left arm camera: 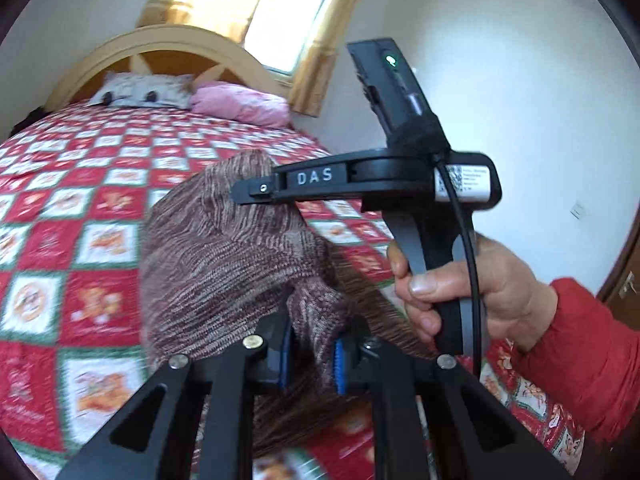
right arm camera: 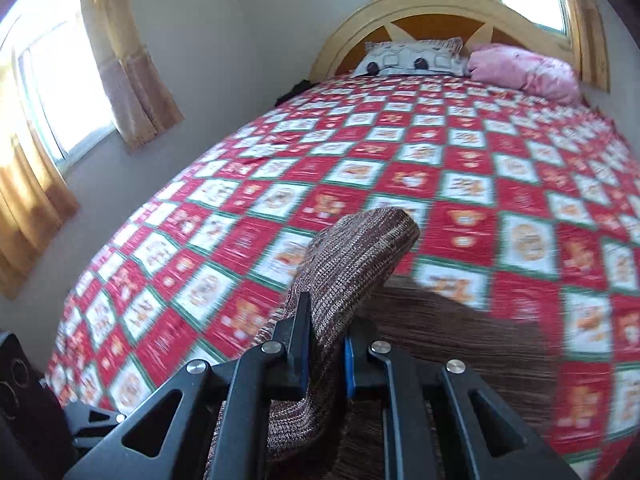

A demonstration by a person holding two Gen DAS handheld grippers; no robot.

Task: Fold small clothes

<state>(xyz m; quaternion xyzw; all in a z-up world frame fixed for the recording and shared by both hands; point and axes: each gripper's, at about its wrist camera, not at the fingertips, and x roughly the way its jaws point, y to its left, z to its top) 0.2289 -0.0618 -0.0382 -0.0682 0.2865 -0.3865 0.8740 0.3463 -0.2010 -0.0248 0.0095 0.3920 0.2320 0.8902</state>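
**Brown knit garment lifted off the bed**

The brown-and-cream marled knit garment (left arm camera: 224,248) is bunched and creased, raised above the red checked bedspread (left arm camera: 80,208). One rounded fold arches upward; the rest drapes down toward the bed, blurred.

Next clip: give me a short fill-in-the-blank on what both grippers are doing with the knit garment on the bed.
1. The left gripper is shut on the brown knit ____.
2. The right gripper is ____ on the same garment.
3. Two pillows lie by the headboard: a grey-white one and a ____ one.
4. The hand holding the right gripper wears a ____ sleeve.

Missing words: garment; shut; pink; red
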